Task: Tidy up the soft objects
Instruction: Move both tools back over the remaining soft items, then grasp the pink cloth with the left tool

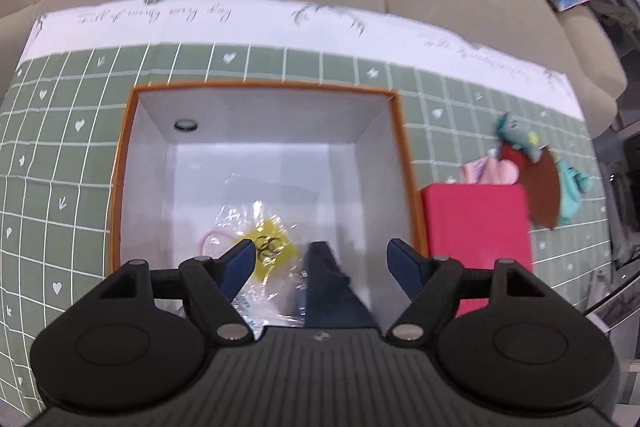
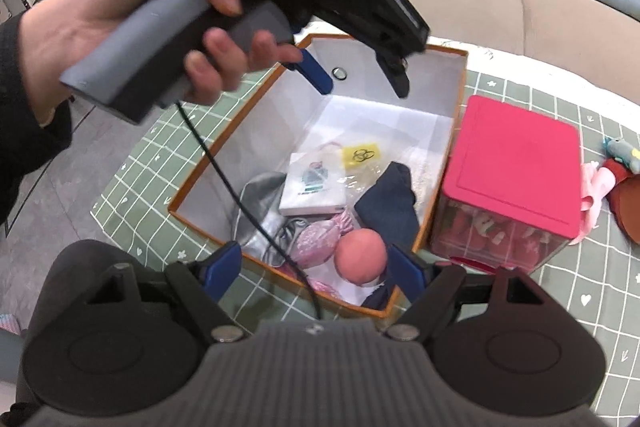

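Left gripper (image 1: 322, 259) hovers over the orange-rimmed box (image 2: 208, 151), jaws spread, pinching nothing; the dark cloth (image 2: 390, 205) beneath it appears just dropped, though blur leaves this uncertain. Box already holds the cloth, a pink ball (image 2: 361, 257), a pink patterned fabric (image 2: 318, 241) and a clear bag (image 2: 360, 163). Right gripper (image 2: 314, 269) waits near the box's front edge, jaws also spread and empty. Likely next: reach right, past the red-lidded container (image 2: 516, 167), for the plush toys (image 2: 618, 157) on the tablecloth (image 2: 136, 163).
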{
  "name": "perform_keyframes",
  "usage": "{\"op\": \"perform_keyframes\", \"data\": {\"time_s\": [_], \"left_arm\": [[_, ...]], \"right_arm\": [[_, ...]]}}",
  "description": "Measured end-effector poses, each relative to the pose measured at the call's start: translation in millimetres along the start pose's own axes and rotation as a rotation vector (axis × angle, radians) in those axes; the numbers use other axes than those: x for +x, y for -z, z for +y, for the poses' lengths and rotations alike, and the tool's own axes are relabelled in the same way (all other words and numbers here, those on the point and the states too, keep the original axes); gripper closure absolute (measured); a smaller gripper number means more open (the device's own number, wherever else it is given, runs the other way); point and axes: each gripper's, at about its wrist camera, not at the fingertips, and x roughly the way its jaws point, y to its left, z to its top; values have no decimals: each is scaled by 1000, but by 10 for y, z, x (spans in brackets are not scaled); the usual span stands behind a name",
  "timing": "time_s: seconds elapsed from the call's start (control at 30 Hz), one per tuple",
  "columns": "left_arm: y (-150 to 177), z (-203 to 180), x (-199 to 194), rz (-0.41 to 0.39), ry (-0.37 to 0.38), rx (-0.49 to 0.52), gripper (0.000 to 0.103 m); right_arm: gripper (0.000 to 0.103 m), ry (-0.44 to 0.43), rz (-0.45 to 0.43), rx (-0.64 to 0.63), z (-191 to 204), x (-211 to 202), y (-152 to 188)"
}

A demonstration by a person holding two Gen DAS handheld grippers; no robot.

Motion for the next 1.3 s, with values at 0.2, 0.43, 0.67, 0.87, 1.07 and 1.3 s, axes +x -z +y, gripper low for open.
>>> {"op": "perform_keyframes", "data": {"time_s": [0.2,0.43,0.67,0.87,1.07,1.3], "left_arm": [[-58,-320,-354,-61,69,56,15],[-81,-859,-474,-76,200,131,15],[-61,-1395,-326,-74,210,191,15],[-149,-1641,-176,-75,252,161,15],[-221,-1934,177,-55,263,168,14],[-12,-2131,613,-10,298,239,14]], "right_arm": [[24,13,-39,36,-249,-141,79],[24,121,-30,140,-823,-303,200],[24,290,33,146,-1601,-336,48],[24,377,17,210,-2467,-243,-221],[24,474,49,203,-3089,-84,-373],[24,594,77,196,-3517,0,-452]]}}
